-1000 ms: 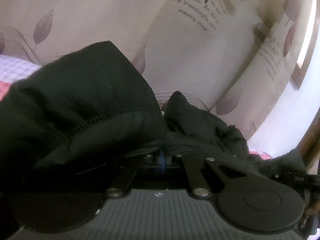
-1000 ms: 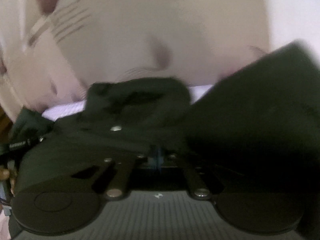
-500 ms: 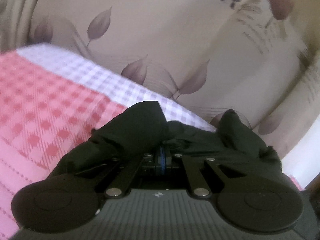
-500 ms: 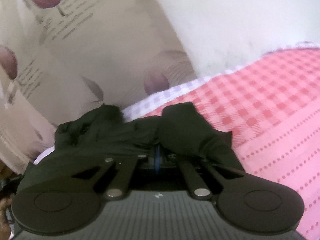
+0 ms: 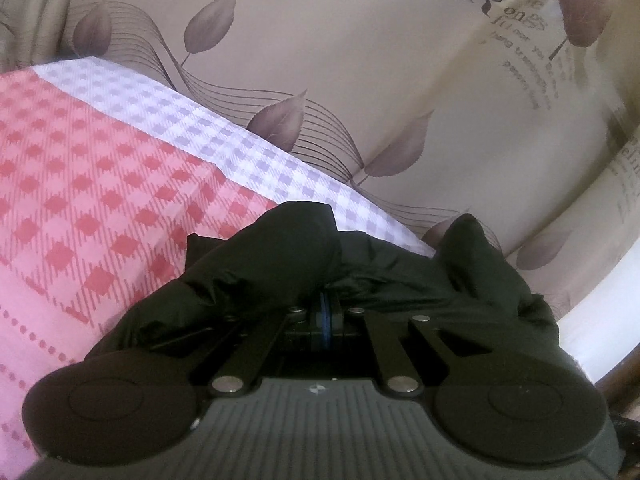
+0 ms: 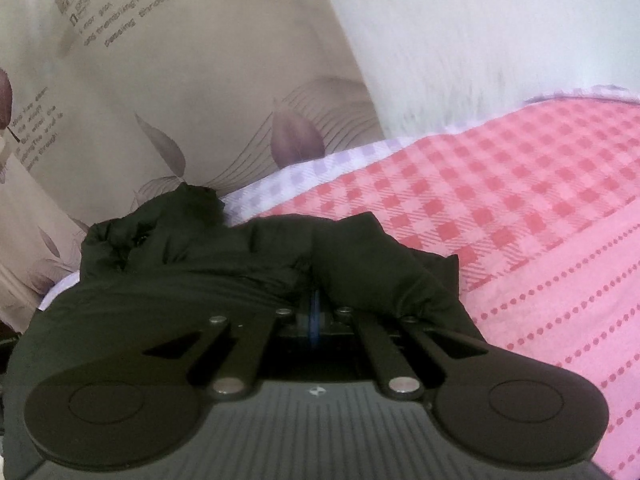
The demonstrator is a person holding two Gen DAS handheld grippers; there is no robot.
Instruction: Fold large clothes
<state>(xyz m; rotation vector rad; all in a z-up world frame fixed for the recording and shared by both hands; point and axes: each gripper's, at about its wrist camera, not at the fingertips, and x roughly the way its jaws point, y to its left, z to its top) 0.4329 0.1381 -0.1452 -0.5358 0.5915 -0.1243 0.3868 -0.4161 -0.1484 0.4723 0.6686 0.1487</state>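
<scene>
On the bed, seen from the left wrist camera, a bulky black padded garment (image 5: 400, 276) lies bunched against the front of the left gripper (image 5: 326, 300). Its two fingers are hidden under the cloth, drawn nearly together and pinching a fold of it; the fabric swells up over the left side and trails off to the right in a rumpled ridge ending in a raised peak. Beneath and to the left spreads a pink and red checked bedsheet (image 5: 100, 184) with dotted stripes, bordered at its far edge by a band of white and lilac checks. Behind the bed hangs a beige curtain (image 5: 340, 60) printed with mauve leaves, fine curving lines and dark lettering.

From the right wrist camera, the same black garment (image 6: 224, 264) is heaped on the left and centre, covering the front of the right gripper (image 6: 316, 300). That gripper's fingers are pressed together on a fold of the cloth. The checked sheet (image 6: 520, 208) runs off to the right, the leaf curtain (image 6: 180, 80) stands at left, and a plain white wall (image 6: 480, 32) fills the upper right.
</scene>
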